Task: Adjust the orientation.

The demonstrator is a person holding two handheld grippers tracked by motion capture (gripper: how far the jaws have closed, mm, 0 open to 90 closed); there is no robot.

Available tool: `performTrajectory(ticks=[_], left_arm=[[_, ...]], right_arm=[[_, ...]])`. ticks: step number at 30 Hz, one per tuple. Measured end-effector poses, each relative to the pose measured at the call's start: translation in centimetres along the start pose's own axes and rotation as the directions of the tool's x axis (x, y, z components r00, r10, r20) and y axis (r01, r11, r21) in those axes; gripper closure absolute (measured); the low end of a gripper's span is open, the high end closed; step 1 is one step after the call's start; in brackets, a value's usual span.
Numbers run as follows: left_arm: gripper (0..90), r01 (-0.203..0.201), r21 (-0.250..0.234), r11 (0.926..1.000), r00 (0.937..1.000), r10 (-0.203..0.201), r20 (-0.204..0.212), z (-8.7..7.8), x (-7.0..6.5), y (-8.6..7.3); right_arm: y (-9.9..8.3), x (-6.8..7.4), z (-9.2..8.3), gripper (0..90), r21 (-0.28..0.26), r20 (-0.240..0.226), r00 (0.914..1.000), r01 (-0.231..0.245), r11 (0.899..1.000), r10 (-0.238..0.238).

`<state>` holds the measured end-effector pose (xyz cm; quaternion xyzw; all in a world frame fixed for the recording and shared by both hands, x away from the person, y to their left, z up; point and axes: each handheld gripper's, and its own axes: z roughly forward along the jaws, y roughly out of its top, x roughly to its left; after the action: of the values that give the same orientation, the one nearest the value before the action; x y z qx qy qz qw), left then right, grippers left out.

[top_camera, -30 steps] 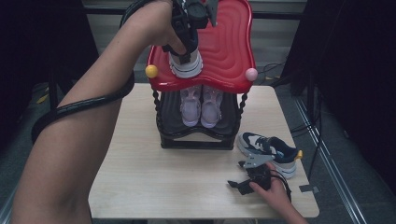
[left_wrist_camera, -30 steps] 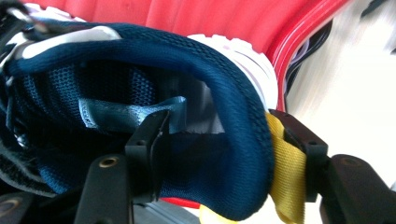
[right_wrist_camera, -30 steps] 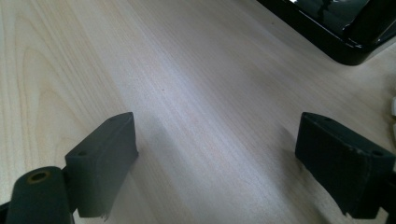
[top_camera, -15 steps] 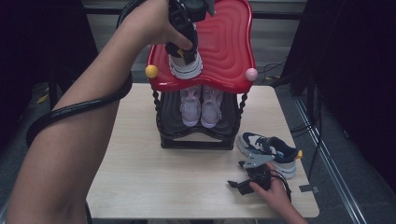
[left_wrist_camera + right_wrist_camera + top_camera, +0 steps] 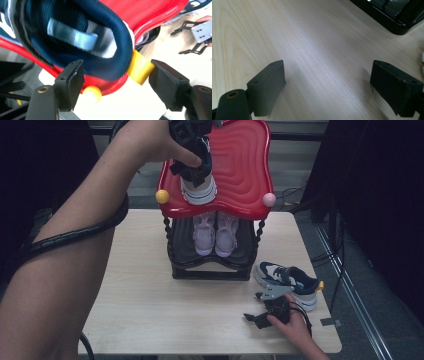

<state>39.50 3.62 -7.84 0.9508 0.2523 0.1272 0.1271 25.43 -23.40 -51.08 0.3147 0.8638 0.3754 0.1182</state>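
A navy and white sneaker (image 5: 200, 190) stands on the red top tier (image 5: 245, 165) of a shoe rack. My left gripper (image 5: 196, 170) hangs over its heel. In the left gripper view its jaws (image 5: 117, 72) have just been opening and stand either side of the navy heel collar (image 5: 100, 42); the right pad (image 5: 167, 82) sits by the yellow heel tab (image 5: 140, 67). The matching sneaker (image 5: 287, 280) lies on the table at the right. My right gripper (image 5: 257, 317) rests beside it, open over bare wood (image 5: 328, 75).
A pale lilac pair of shoes (image 5: 215, 232) sits on the rack's black lower tier (image 5: 210, 270). A yellow knob (image 5: 162, 196) and a pink knob (image 5: 269, 199) mark the red tier's front corners. The rack's black base (image 5: 387, 17) lies ahead of my right gripper.
My left hand has drifted slightly up and left above the sneaker, which stays put on the red tier. The right hand and its gripper have not moved.
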Motion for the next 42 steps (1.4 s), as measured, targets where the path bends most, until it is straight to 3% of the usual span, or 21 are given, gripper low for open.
performTrajectory(ticks=[8, 20, 42], left_arm=[[23.8, 0.031, 0.022, 0.9993, 0.9988, -0.032, 0.037, -0.6, 0.2, -1.3], [21.2, 0.06, 0.026, 0.9979, 0.9956, -0.061, 0.071, 0.0, 0.4, -3.6], [18.2, 0.1, 0.011, 0.9949, 0.9904, -0.101, 0.095, 1.5, 1.2, -8.4]], right_arm=[[0.0, 0.0, 0.0, 12.1, 0.0, 0.0, 1.0, 0.0, 1.0, 0.0], [0.0, 0.0, 0.0, 12.1, 0.0, 0.0, 1.0, 0.001, 1.0, -0.001], [0.0, 0.0, 0.0, 12.1, 0.0, 0.0, 1.0, 0.001, 1.0, -0.001]])
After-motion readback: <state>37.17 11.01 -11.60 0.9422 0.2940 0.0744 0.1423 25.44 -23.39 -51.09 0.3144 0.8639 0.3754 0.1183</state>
